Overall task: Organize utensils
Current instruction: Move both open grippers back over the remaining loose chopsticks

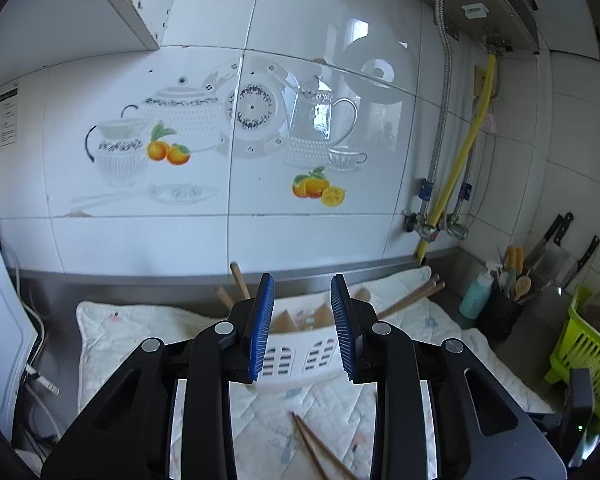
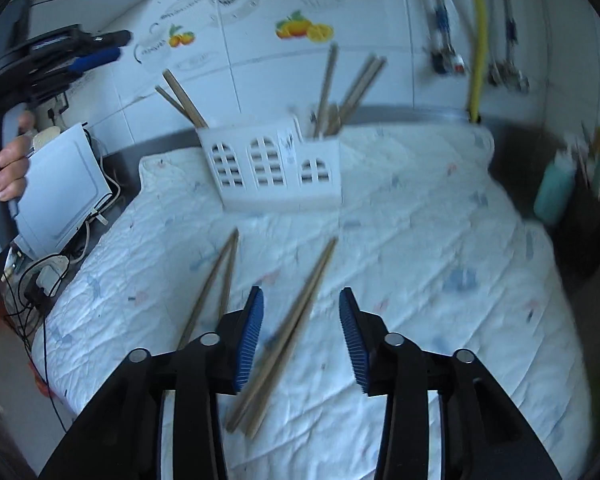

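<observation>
A white slotted utensil holder [image 2: 274, 168] stands on a quilted white mat [image 2: 420, 248]; several wooden chopsticks stick out of its compartments. It also shows in the left wrist view [image 1: 300, 358]. Two chopstick pairs lie flat on the mat: one pair [image 2: 288, 332] runs between the open fingers of my right gripper [image 2: 301, 332], the other [image 2: 216, 284] lies to its left. That second pair shows low in the left wrist view [image 1: 320, 448]. My left gripper [image 1: 302, 330] is open and empty, above and in front of the holder.
A tiled wall with teapot decals rises behind the steel counter edge [image 1: 140, 280]. A white board and cables [image 2: 60, 196] sit at left. A teal bottle [image 1: 476, 296], dark utensil cup [image 1: 504, 312], knives and a green basket [image 1: 580, 344] stand at right.
</observation>
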